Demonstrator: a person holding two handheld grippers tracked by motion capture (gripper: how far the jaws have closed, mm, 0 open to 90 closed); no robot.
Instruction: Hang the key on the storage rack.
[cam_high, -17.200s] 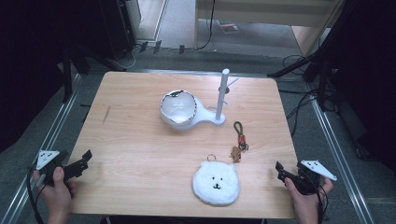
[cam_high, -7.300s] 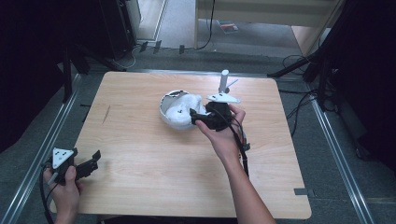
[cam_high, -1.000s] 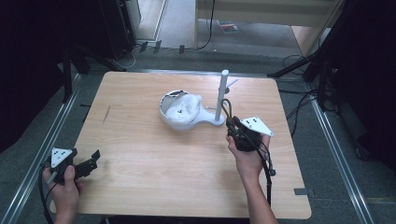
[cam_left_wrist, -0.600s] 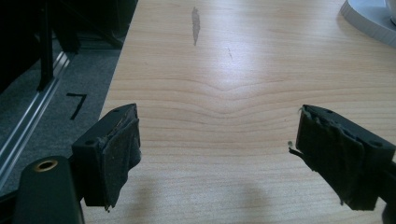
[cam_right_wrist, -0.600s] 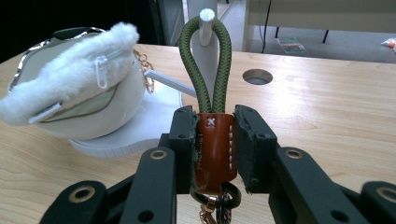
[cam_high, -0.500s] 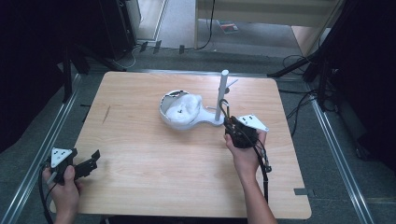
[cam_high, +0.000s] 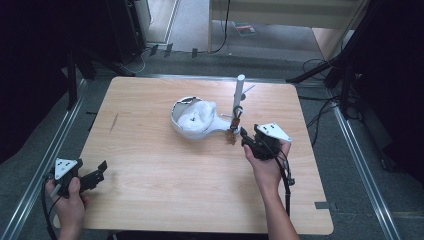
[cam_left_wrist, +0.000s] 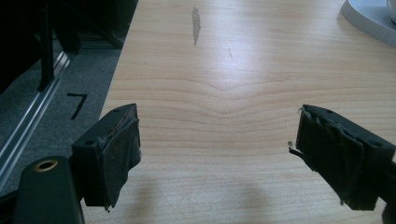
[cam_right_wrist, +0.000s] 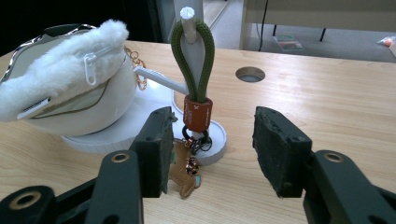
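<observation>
So the keychain (cam_right_wrist: 192, 93) with the green loop now hangs on the white stand's peg (cam_right_wrist: 188, 18), down at the stand's base next to the fluffy white pouch (cam_right_wrist: 60, 70) in the bowl. Earlier it lay flat on the bench (cam_high: 165, 190) beside the pouch. The right claw (cam_right_wrist: 212, 149) has just been opening and sits just in front of the keychain, pads off it, nothing pinched. The left claw (cam_left_wrist: 215, 154) hangs wide open and empty at the near left corner, close to the bench edge. Loads of bare wood between the two.
</observation>
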